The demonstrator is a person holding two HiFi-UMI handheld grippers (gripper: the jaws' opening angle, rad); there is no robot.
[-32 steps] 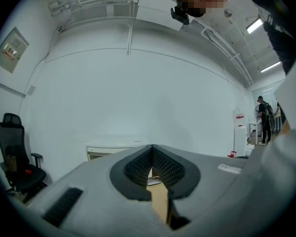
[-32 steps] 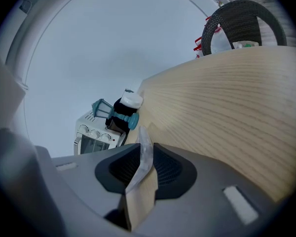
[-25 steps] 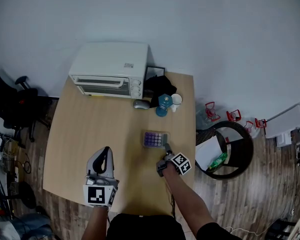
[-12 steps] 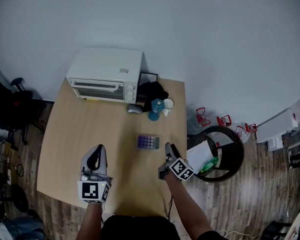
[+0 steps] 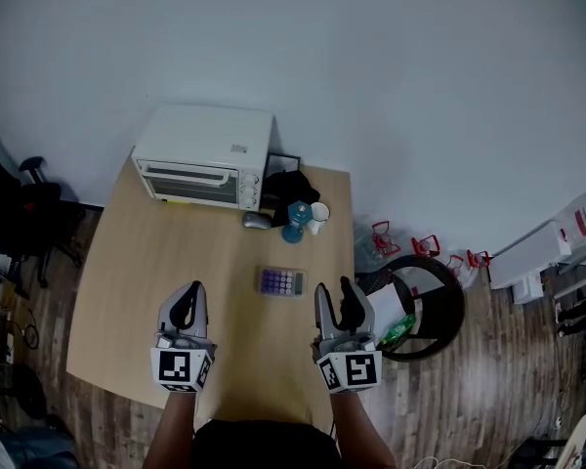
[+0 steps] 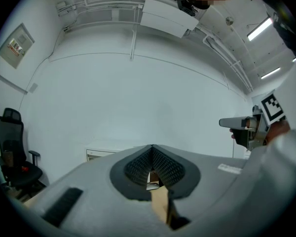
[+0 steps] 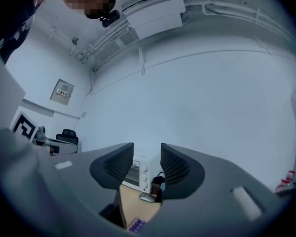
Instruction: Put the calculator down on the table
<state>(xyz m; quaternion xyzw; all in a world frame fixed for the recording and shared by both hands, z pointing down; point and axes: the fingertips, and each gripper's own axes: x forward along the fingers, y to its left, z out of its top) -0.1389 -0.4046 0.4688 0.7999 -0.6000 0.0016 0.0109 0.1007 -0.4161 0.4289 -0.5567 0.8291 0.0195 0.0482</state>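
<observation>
The calculator [image 5: 280, 281], grey with purple keys, lies flat on the wooden table [image 5: 137, 272], right of centre; its purple keys also show low in the right gripper view [image 7: 136, 225]. My right gripper [image 5: 338, 299] hangs above the table's right edge, just nearer than the calculator and apart from it. Its jaws [image 7: 147, 152] stand open with nothing between them and are closing a little. My left gripper [image 5: 187, 301] is held over the near left part of the table, and its jaws meet at the tip [image 6: 152, 149], shut on nothing.
A white toaster oven [image 5: 207, 156] stands at the table's far edge. Beside it lie a grey mouse [image 5: 256, 221], a blue bottle [image 5: 296, 218], a white cup [image 5: 318, 212] and a black object [image 5: 289, 186]. A round black chair [image 5: 435, 306] sits right of the table.
My right gripper has lifted away from the calculator's near right corner and rolled upright. The calculator stays flat on the table. The left gripper has hardly moved.
</observation>
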